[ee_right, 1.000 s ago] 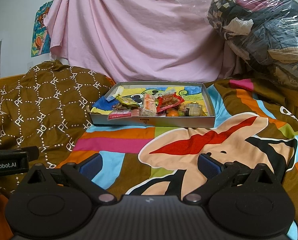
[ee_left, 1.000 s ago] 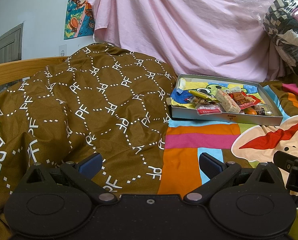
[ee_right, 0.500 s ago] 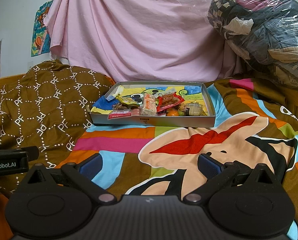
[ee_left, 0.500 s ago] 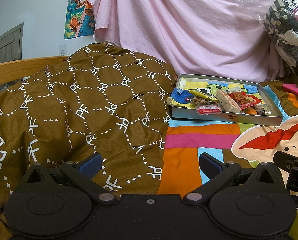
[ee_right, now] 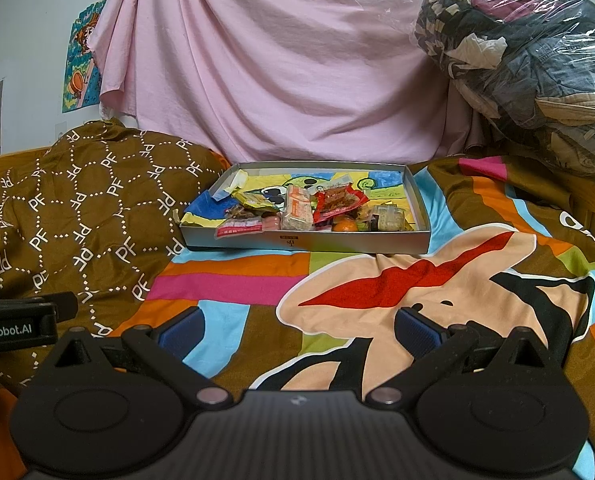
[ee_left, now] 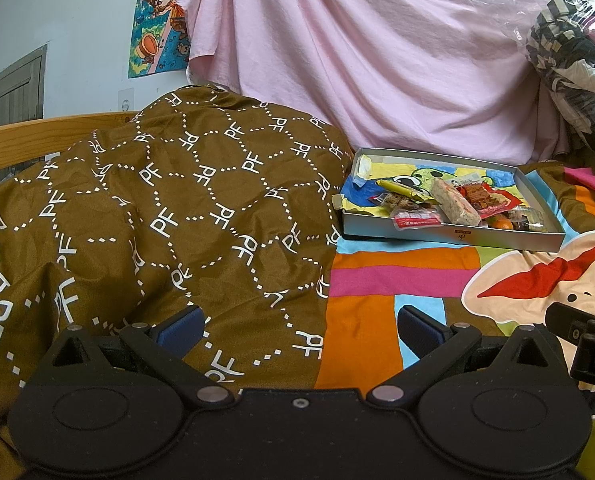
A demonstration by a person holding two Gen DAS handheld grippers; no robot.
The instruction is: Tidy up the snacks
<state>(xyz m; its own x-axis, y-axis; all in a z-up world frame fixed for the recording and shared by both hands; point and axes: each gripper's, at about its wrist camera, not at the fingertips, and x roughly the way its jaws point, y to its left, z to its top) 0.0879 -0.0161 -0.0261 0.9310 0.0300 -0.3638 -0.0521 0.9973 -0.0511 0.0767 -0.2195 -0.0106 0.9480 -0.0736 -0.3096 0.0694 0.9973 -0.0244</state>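
Observation:
A shallow grey box (ee_left: 453, 236) (ee_right: 305, 242) sits on the colourful bedspread ahead of both grippers. Inside lie several wrapped snacks: a pale bar (ee_left: 455, 202) (ee_right: 297, 208), a red packet (ee_left: 481, 196) (ee_right: 337, 202), a yellow packet (ee_right: 253, 200), a pink-labelled packet (ee_left: 415, 218) (ee_right: 239, 228) and a small orange (ee_right: 344, 226). My left gripper (ee_left: 299, 326) is open and empty, low over the brown quilt's edge, well short of the box. My right gripper (ee_right: 299, 326) is open and empty over the bedspread, also well short of the box.
A bunched brown quilt (ee_left: 145, 216) (ee_right: 77, 208) lies left of the box. A pink sheet (ee_right: 281, 64) hangs behind. A plastic-wrapped bundle of clothes (ee_right: 537, 64) is piled at the back right. A wooden bed rail (ee_left: 29, 140) runs along the left.

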